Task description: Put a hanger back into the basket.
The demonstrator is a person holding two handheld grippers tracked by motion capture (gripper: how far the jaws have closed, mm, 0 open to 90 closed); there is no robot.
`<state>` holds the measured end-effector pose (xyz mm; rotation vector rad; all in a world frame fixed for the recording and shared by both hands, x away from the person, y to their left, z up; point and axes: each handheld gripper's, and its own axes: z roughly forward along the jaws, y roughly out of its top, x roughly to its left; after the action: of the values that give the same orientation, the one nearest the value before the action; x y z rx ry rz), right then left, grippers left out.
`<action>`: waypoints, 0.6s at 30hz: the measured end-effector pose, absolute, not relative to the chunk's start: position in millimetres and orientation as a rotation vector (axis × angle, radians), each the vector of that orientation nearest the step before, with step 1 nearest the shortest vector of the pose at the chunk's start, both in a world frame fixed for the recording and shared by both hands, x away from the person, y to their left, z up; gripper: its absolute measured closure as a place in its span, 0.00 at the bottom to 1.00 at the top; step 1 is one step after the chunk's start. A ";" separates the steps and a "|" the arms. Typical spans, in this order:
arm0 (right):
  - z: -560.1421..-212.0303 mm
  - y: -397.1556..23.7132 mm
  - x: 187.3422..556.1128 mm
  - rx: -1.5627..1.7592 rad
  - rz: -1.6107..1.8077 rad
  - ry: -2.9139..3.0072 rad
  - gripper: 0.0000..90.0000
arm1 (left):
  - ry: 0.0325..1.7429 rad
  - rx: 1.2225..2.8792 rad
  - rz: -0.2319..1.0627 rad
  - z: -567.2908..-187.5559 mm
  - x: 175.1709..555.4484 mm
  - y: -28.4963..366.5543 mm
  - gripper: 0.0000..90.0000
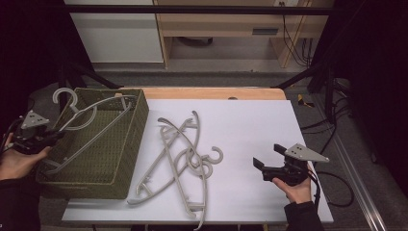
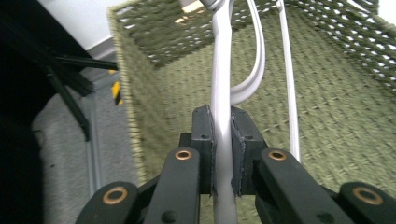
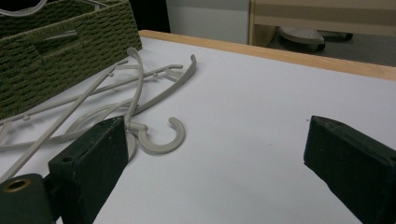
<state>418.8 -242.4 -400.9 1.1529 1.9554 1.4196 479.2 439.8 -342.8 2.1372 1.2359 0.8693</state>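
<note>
Left claw (image 2: 223,154) clamps a grey hanger (image 2: 221,84) over the basket (image 1: 127,139) at the desk's left edge; right claw (image 1: 270,156) wide.

The basket (image 1: 120,159) is olive green with a woven weave pattern. The hanger (image 1: 89,118) in it and the loose hangers (image 1: 185,159) are pale grey. The surface (image 1: 250,125) is white with a light wood edge. Both grippers' jaws are black, with brass-coloured rivets.

text: none legible | labels: none | brands: none | numbers: none | signs: none | checked: high view, left gripper view, right gripper view
</note>
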 end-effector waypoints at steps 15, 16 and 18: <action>-399.9 -242.4 418.0 1.152 1.410 1.961 0.08 | 1.396 2.201 0.745 -370.0 492.2 427.6 0.86; -399.3 -241.8 417.6 1.154 1.414 1.962 0.08 | 1.397 2.184 0.744 -369.3 491.3 428.3 0.82; -398.3 -241.8 417.3 1.141 1.409 1.964 0.08 | 1.393 2.143 0.727 -365.4 488.0 428.7 0.82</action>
<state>417.3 -241.8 -398.3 1.1414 1.9638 1.4093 488.0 428.7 -365.4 2.1427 1.3931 0.7275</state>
